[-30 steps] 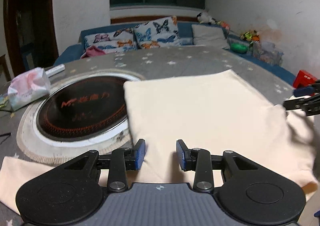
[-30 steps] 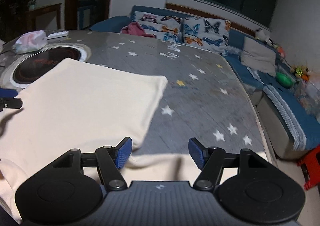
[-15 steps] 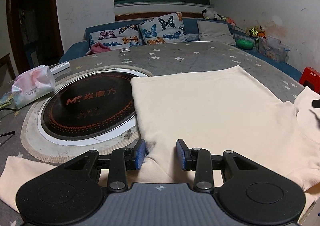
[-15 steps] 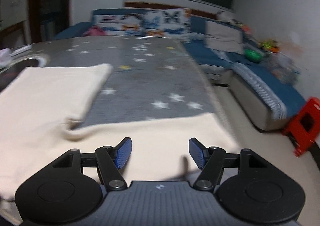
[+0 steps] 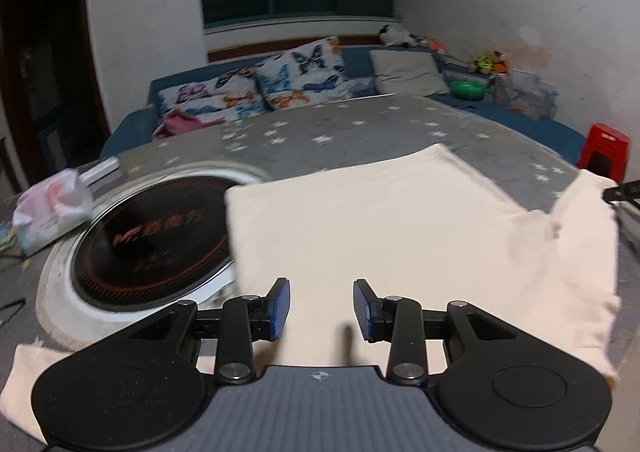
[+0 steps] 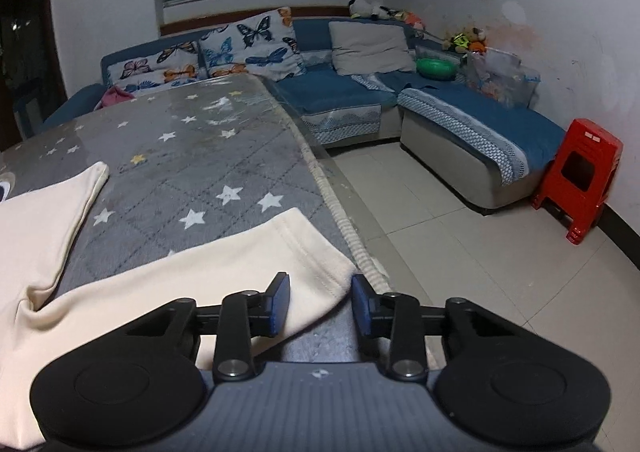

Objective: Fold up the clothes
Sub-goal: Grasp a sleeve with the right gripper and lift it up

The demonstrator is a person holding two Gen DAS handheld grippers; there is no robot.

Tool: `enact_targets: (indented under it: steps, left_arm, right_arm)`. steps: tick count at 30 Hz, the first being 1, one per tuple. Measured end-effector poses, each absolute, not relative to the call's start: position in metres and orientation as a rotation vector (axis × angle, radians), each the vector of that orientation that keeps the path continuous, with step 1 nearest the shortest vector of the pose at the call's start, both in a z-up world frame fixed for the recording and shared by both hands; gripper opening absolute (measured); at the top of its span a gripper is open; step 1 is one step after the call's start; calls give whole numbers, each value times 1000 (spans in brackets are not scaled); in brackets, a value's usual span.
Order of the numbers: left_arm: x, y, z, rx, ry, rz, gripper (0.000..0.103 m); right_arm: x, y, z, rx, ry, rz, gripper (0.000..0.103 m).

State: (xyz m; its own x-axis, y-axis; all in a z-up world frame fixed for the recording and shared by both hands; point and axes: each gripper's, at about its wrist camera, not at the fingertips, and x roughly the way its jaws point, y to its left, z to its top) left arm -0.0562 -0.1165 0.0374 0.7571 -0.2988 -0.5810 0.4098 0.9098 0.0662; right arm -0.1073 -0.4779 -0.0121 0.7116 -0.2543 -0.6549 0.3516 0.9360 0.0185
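A big grey star-print table (image 6: pixel 192 156) fills the room in front of both tools, and spread over it is the cream garment (image 5: pixel 380 228), its body flat ahead of the left gripper (image 5: pixel 321 310) and partly over the round induction hob (image 5: pixel 152 236) off to that tool's left. The sleeve (image 6: pixel 224 272) runs out long towards the table's right edge, lying crosswise in front of the right gripper (image 6: pixel 320 306), with its cuff end right at the tool's tips (the left pad sits over the fabric, the right pad just off its corner). That right-hand tool has just been closing, yet a gap shows between the pads, so I'd call it parted, not yet pinching. The left one hangs parted above the cloth, gripping nothing. The right hand is plainly nearer the cuff, so folding the sleeve inward looks like its job.
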Motion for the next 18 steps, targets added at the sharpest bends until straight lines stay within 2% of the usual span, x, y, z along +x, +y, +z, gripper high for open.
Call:
enact_targets:
  steps: [1, 3, 5, 11, 18]
  left_arm:
    - [-58, -122, 39, 199, 594, -404, 39]
    - [-63, -132, 41, 209, 589, -439, 39]
    - [-67, -144, 42, 220, 587, -476, 40]
    - [-79, -181, 40, 256, 582, -584, 42]
    - [-91, -211, 30, 292, 598, -674, 45]
  right_arm:
    - [-107, -479, -12, 152, 700, -338, 20]
    - [-109, -482, -11, 165, 694, -353, 10]
    - [-111, -483, -10, 168, 687, -363, 6]
    - [-120, -484, 6, 140, 624, -394, 4]
    - [-121, -489, -8, 160, 661, -401, 5]
